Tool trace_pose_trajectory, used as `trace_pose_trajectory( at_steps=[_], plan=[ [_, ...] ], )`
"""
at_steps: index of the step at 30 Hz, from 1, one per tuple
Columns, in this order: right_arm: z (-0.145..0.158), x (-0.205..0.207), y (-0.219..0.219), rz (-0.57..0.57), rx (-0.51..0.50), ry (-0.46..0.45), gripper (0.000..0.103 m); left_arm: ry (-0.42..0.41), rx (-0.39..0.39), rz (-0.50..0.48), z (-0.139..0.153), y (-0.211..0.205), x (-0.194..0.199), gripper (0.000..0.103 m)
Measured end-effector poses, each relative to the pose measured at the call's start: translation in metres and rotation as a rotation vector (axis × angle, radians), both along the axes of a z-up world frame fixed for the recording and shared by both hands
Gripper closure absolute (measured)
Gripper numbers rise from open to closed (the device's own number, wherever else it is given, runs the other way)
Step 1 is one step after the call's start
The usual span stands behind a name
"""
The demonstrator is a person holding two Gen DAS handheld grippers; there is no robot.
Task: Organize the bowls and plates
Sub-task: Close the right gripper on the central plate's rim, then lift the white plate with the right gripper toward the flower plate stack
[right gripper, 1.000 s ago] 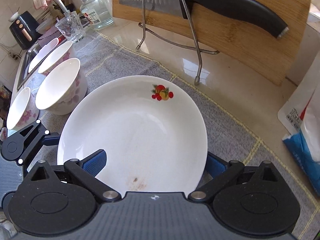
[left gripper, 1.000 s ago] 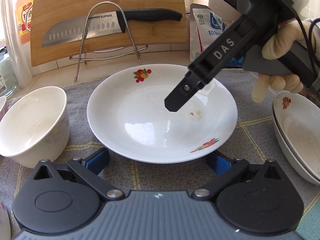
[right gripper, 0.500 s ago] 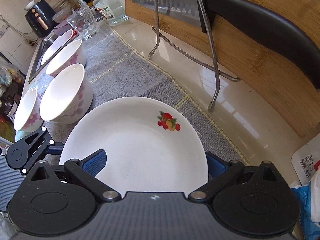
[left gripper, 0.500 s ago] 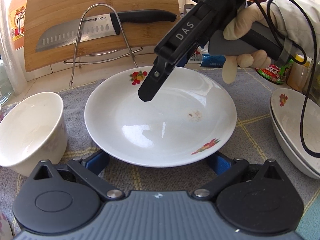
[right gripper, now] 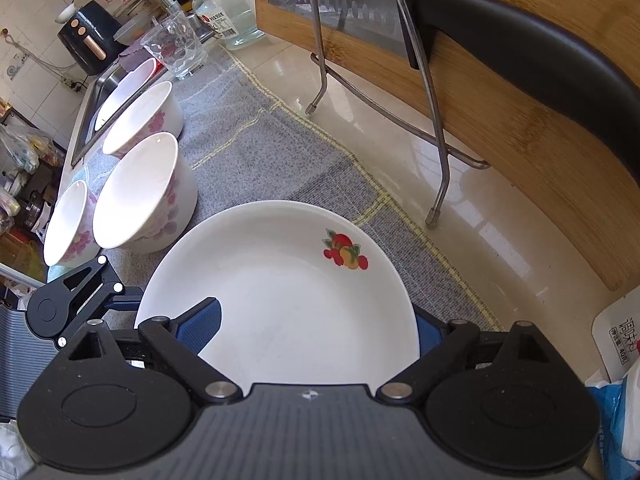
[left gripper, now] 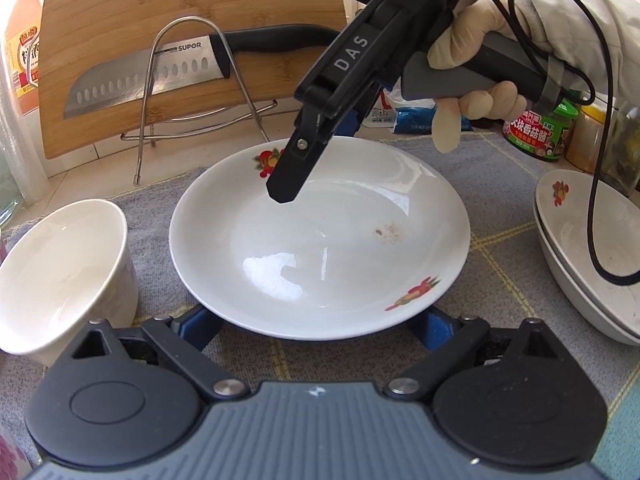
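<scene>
A white plate with fruit prints (left gripper: 320, 248) lies on the grey cloth; it also shows in the right wrist view (right gripper: 280, 296). My left gripper (left gripper: 316, 324) is open, its blue pads either side of the plate's near rim. My right gripper (right gripper: 316, 328) is open and hovers over the plate's far half; one of its fingers (left gripper: 292, 172) hangs above the plate in the left wrist view. A white bowl (left gripper: 60, 276) stands left of the plate. Stacked plates (left gripper: 588, 256) lie at the right. Three pink-flowered bowls (right gripper: 140, 196) stand in a row.
A wooden cutting board (left gripper: 192, 40) with a knife (left gripper: 148, 84) on a wire stand (left gripper: 192, 92) leans at the back. Jars (left gripper: 544, 128) stand back right. A glass (right gripper: 176, 48), a jar and the sink (right gripper: 100, 92) are at the far left.
My right gripper has moved leftward across the plate toward its far rim and the cutting board. The left gripper has edged slightly closer. The plate has not moved.
</scene>
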State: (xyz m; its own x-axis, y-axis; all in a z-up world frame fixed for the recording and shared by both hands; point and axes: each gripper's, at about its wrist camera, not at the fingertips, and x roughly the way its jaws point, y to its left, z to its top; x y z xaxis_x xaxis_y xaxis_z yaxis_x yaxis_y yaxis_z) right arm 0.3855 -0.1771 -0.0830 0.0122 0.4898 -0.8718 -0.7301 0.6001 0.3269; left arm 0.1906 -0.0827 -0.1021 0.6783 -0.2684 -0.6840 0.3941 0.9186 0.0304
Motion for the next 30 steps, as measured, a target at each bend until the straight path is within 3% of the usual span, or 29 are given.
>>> trace_pose_trajectory(
  at_steps=[12,30],
  plan=[
    [0.005,-0.006,-0.004,-0.027,0.004,0.008,0.005,0.021,-0.002,-0.006,0.005,0.002,0.0,0.007],
    [0.039,-0.058,-0.016,-0.053,0.043,-0.029,0.005,0.018,0.019,-0.065,0.041,0.0,-0.04,0.007]
  ],
)
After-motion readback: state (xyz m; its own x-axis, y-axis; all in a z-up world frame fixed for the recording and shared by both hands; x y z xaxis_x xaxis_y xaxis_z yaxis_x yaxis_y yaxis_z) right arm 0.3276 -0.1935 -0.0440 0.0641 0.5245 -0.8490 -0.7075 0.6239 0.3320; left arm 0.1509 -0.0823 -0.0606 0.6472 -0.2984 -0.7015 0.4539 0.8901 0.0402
